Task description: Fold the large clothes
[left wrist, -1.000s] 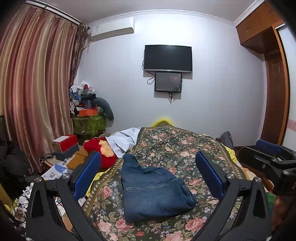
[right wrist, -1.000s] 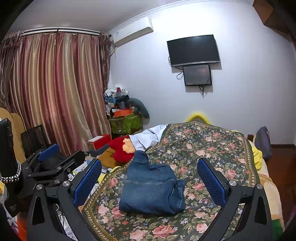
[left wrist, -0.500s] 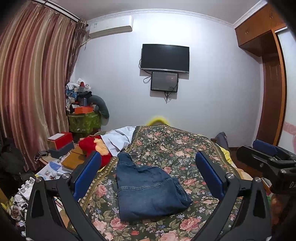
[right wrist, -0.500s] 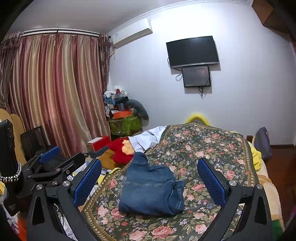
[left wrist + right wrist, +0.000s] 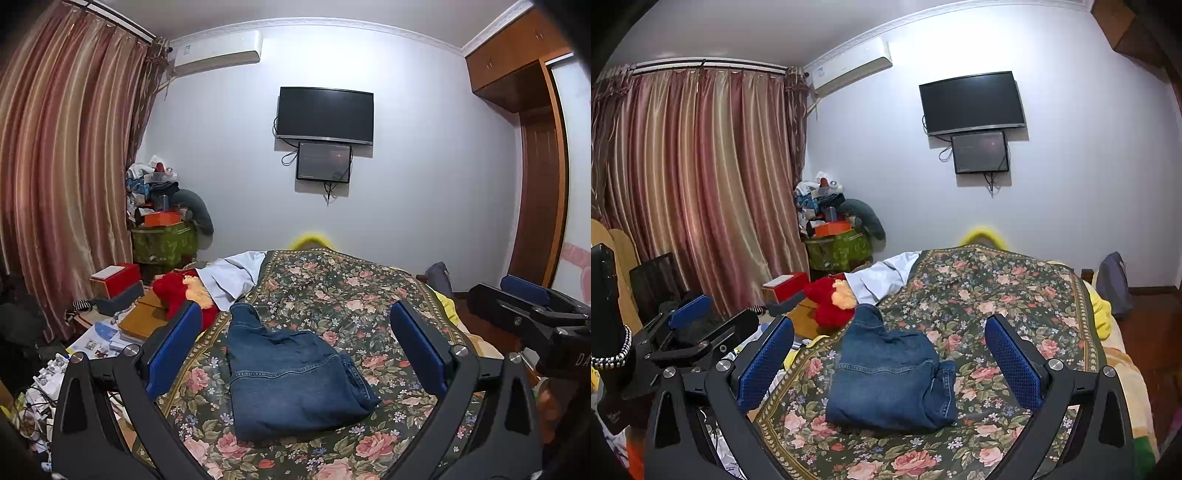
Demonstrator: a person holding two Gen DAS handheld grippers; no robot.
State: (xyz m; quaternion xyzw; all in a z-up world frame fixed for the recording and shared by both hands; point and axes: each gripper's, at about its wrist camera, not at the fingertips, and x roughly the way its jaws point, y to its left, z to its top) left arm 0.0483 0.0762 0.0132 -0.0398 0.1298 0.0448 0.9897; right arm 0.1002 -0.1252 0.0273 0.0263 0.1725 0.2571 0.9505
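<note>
We hold both hand-held grippers, left (image 5: 291, 354) and right (image 5: 890, 363), wide open and empty above the folded jeans (image 5: 291, 376) at the bed's (image 5: 351, 295) 6 o'clock end (the flap at 11 o'clock could unfold).

text: "DA", cut off at frame edge | on: right gripper (image 5: 532, 314) body | other print: illegible

jeans (image 5: 291, 376) folded, lying on bedspread (image 5: 354, 295) near its front-left part | left gripper (image 5: 295, 347) and right gripper (image 5: 890, 363) held above, apart from jeans, jaws spread wide | plush toy (image 5: 177, 291) left of bedspread, behind-left of jeans | television (image 5: 325, 114) on wall behind bed | curtain (image 5: 62, 177) at far left
</note>
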